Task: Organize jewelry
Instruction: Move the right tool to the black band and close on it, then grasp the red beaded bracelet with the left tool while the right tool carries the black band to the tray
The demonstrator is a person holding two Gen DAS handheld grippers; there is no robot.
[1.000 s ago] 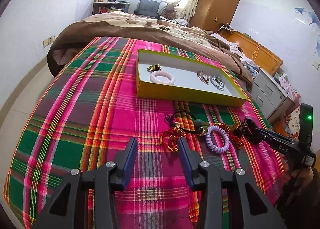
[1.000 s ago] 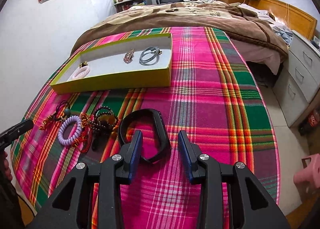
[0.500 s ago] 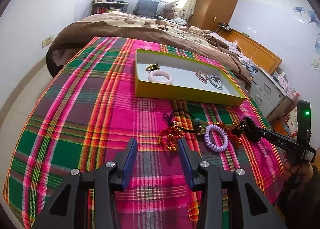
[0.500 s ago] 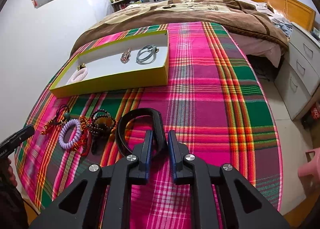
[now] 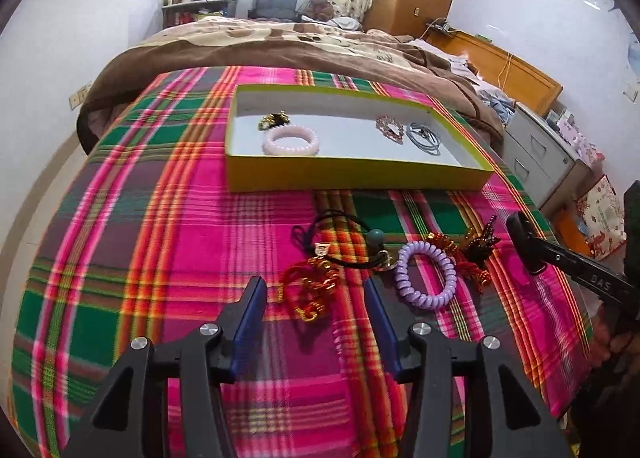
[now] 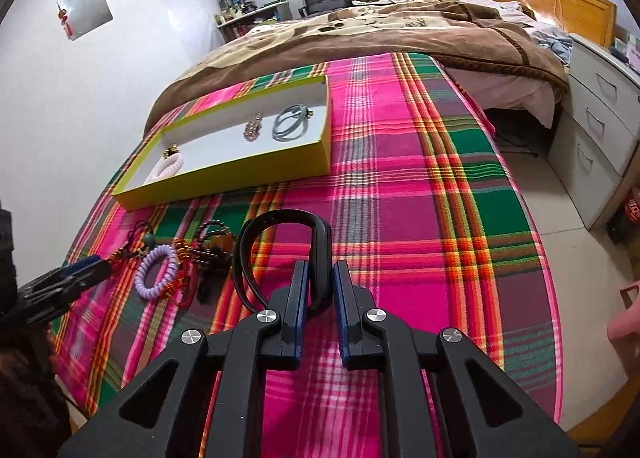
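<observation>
My right gripper (image 6: 320, 272) is shut on a black wristband (image 6: 280, 223) and holds it just above the plaid blanket. My left gripper (image 5: 315, 290) is open and empty, just short of a red and gold knotted charm (image 5: 310, 290). A purple coil bracelet (image 5: 425, 274) (image 6: 157, 270), a black cord with a bead (image 5: 344, 234) and dark bead bracelets (image 6: 214, 244) lie in a loose pile. The yellow tray (image 5: 352, 173) (image 6: 240, 175) beyond holds a pink bead bracelet (image 5: 291, 139), a gold piece (image 5: 274, 121), a pink brooch (image 5: 390, 127) and grey bangles (image 5: 424, 136).
The plaid blanket (image 6: 420, 217) covers the foot of a bed with a brown quilt (image 5: 280, 45) behind. Grey drawers (image 6: 600, 129) stand at the right of the bed. The right gripper's tip shows in the left wrist view (image 5: 524, 242).
My right gripper has shut on the black wristband and lifted it slightly. My left gripper has moved forward, closer to the pile of jewelry, still open.
</observation>
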